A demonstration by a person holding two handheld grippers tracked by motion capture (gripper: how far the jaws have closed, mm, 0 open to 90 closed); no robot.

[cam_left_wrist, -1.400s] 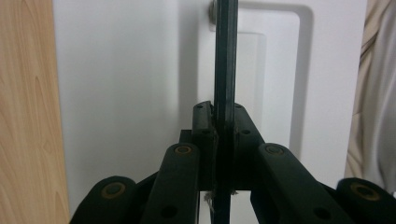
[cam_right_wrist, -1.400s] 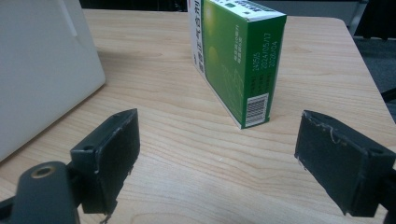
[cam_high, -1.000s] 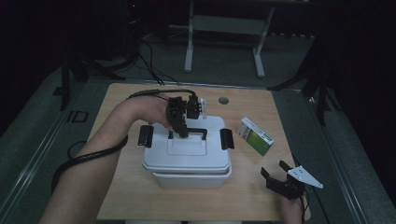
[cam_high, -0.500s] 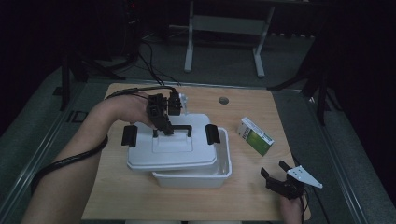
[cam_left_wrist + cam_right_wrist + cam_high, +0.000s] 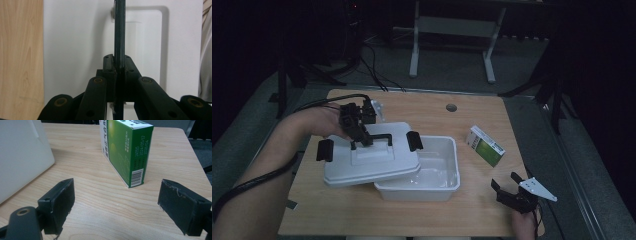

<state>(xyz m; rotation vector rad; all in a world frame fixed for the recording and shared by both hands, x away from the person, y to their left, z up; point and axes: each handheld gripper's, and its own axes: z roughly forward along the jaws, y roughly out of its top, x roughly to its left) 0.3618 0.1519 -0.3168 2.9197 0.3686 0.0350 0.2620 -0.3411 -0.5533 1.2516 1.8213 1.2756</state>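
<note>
A: What does the high view show?

B: A wooden table [image 5: 462,210] with a white plastic bin [image 5: 432,172] near its middle. Its white lid [image 5: 372,162] is lifted and slid toward the left, tilted, still overlapping the bin's left part. The left gripper [image 5: 362,140] is clamped on the lid's black handle [image 5: 379,138]. The uncovered part of the bin looks empty. A green and white carton [image 5: 484,146] lies right of the bin, apart from it. The right gripper [image 5: 512,192] rests at the table's near right corner, jaws spread.

A: And the left gripper view?

B: The left gripper [image 5: 118,72] has its jaws pressed together on the thin dark handle [image 5: 119,32], with the white lid [image 5: 75,50] behind it and bare wood at the left.

A: The right gripper view?

B: The right gripper [image 5: 115,200] is wide apart and holds nothing. The carton [image 5: 125,150] stands on the wood beyond it, barcode facing the camera. The bin's white wall [image 5: 22,155] is at the left
</note>
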